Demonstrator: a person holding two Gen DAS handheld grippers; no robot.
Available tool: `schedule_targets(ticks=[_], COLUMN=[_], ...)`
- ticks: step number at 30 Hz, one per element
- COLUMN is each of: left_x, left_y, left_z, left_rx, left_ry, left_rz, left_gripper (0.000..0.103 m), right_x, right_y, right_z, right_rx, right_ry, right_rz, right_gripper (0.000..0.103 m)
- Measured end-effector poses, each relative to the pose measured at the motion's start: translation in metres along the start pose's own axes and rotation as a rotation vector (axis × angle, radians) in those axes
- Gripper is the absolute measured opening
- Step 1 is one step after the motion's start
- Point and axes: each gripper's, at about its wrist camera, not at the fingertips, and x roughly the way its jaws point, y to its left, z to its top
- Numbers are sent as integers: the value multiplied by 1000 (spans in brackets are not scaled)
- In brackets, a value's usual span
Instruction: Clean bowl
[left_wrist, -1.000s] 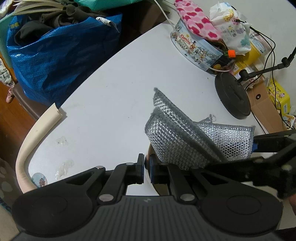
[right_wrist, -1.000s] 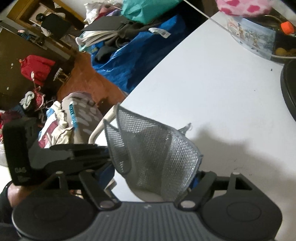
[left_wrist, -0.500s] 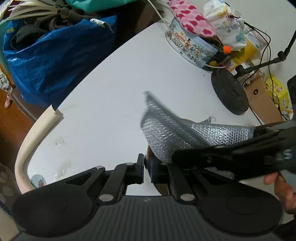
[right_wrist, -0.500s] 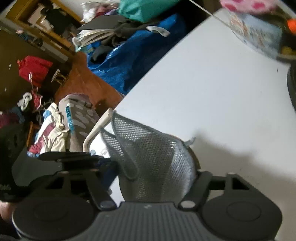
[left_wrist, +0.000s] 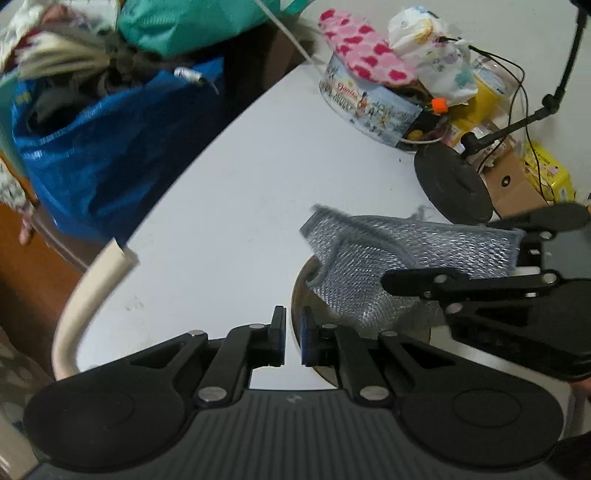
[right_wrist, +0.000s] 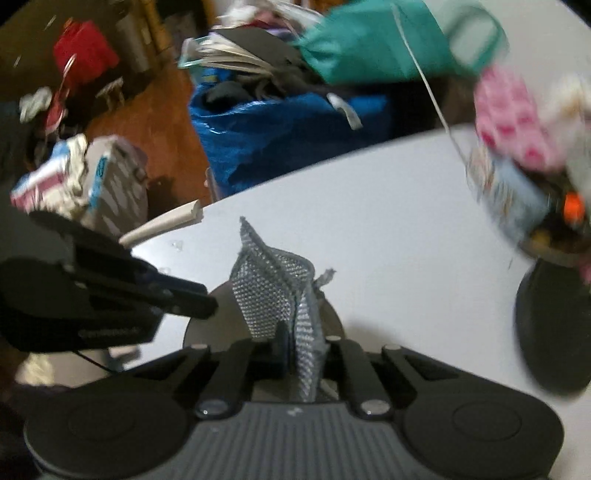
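A dark round bowl (left_wrist: 312, 306) sits on the white table (left_wrist: 240, 206), close under my left gripper (left_wrist: 293, 332), which is shut on its near rim. A silver mesh scrubbing cloth (left_wrist: 388, 258) lies bunched over the bowl's far side. My right gripper (left_wrist: 454, 258) comes in from the right. Its jaws are closing, and the cloth is pinched between them. In the right wrist view the cloth (right_wrist: 273, 291) stands up folded from the right gripper (right_wrist: 301, 354), with the bowl (right_wrist: 218, 314) behind it and the left gripper (right_wrist: 199, 302) at the left.
A printed round tin (left_wrist: 369, 107) topped with pink cloth stands at the back. A black disc stand base (left_wrist: 454, 184) and a cardboard box (left_wrist: 513, 184) lie at the right. A blue bag (left_wrist: 92, 147) and beige edge trim (left_wrist: 85, 306) sit off the table's left edge.
The right gripper's jaws went from wide apart to pinched on the cloth, folding it narrow. The right gripper rolled and the cloth tipped down over the bowl. The left gripper stayed put.
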Motion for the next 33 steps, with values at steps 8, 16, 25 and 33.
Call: schedule_targets(ticks=[8,16,25,33], left_x=[-24,-43,-45,-32], left_y=[5,3,1,9], left_z=[5,10,5,-7], left_rx=[16,27,-27,-65], left_ry=[-60,-90,-74,-19], left_rz=[36,93,89,107], left_gripper=[5,6,6,6], right_x=[28,-25,-48,-44], right_y=[10,1,5,1], right_z=[-5,-2,-5,-9], right_rx=[-62,130,170,205], right_ry=[123,27,-18,-37], right_rz=[11,21,-18,9], right_gripper=[59,94,97,97])
